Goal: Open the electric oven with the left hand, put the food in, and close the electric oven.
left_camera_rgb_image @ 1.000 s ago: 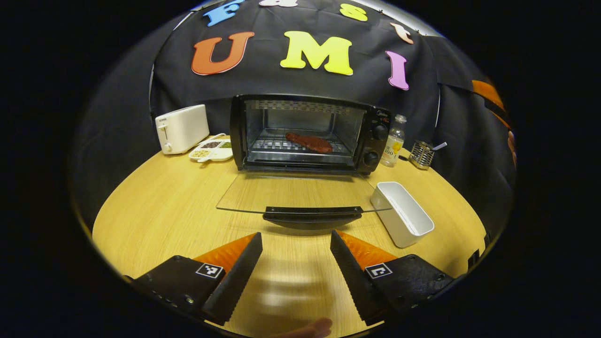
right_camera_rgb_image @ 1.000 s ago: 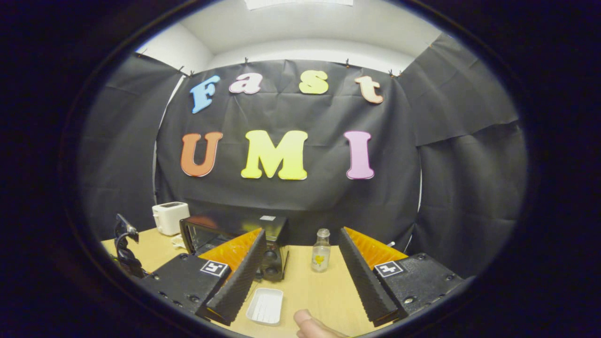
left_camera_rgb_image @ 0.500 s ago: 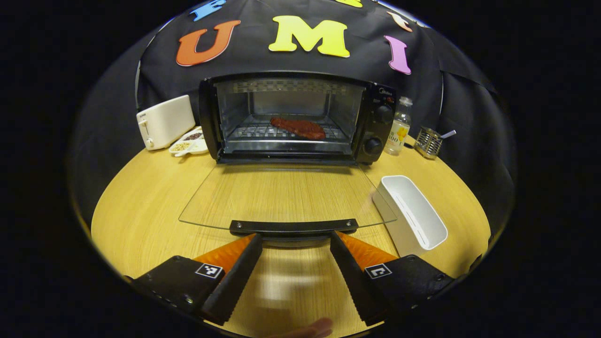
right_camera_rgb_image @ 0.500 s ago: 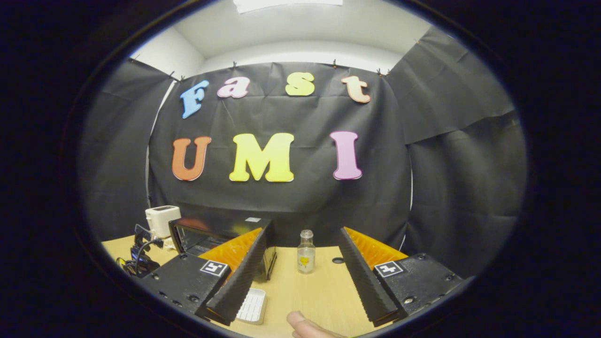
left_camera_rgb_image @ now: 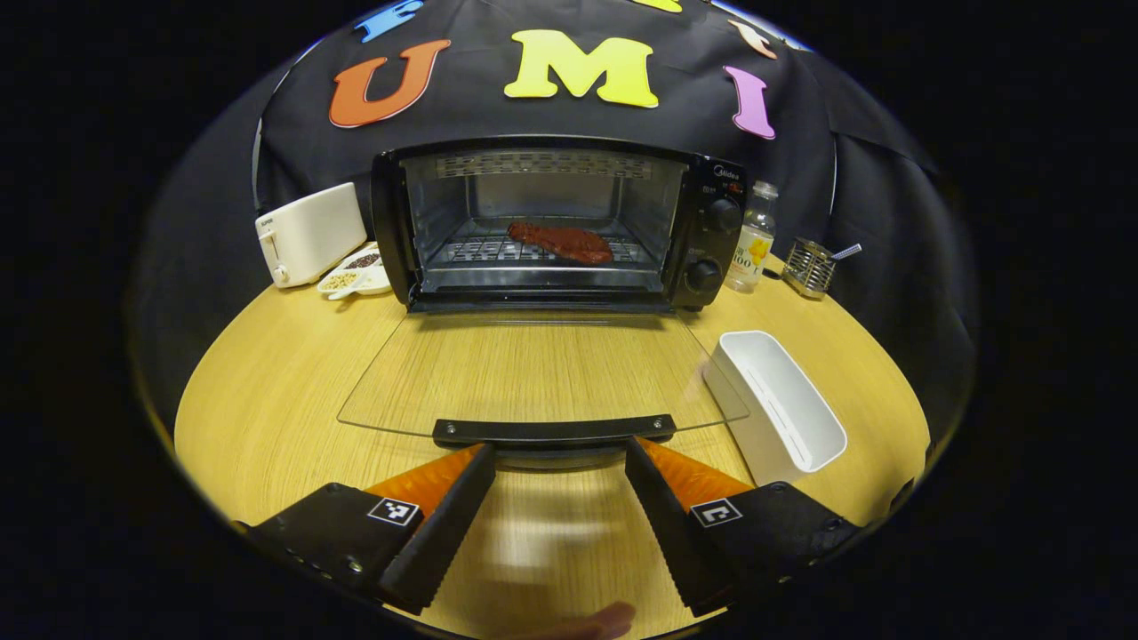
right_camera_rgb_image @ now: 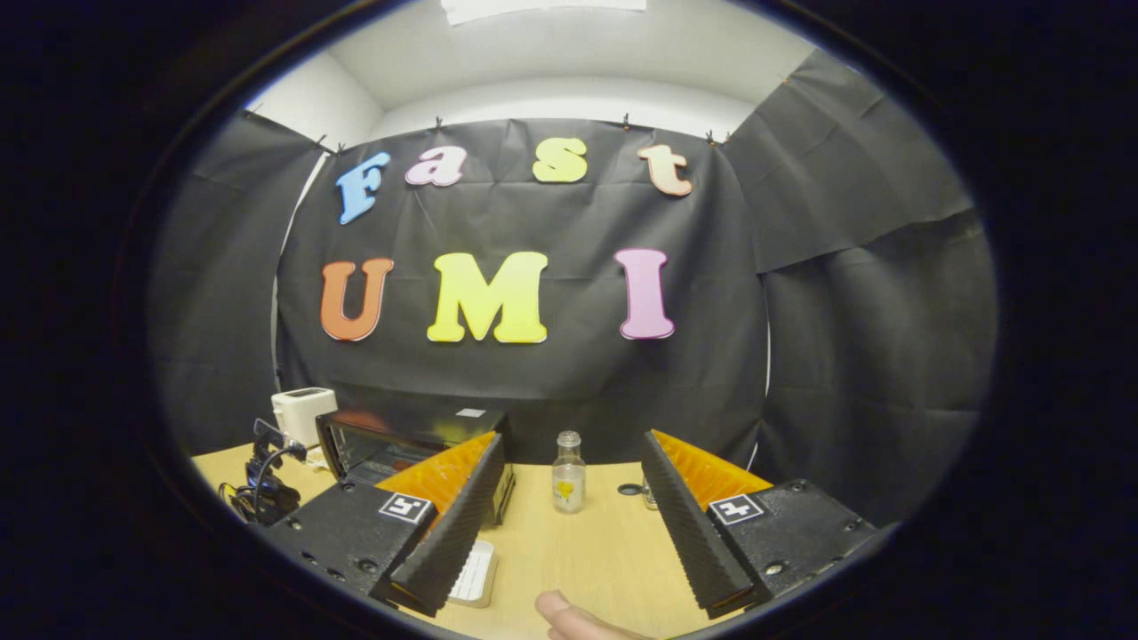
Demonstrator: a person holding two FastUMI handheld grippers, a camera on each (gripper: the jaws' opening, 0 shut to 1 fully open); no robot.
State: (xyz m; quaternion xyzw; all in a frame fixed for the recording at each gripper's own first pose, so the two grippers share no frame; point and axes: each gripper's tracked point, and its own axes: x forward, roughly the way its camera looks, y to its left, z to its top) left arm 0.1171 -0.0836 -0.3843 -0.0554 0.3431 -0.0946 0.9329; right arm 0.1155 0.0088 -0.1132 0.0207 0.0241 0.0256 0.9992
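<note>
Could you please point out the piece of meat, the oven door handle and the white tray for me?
piece of meat [left_camera_rgb_image: 562,243], left gripper view, middle of its top surface.
oven door handle [left_camera_rgb_image: 553,430], left gripper view, middle of the black bar.
white tray [left_camera_rgb_image: 794,436], left gripper view, its inner floor near the right wall.

Pale matt wood-grain table [left_camera_rgb_image: 284,373]; glossy black electric oven [left_camera_rgb_image: 711,231] with clear glass door [left_camera_rgb_image: 533,373]; smooth white plastic tray [left_camera_rgb_image: 782,418]; ribbed black claw fingers [left_camera_rgb_image: 444,524].
</note>
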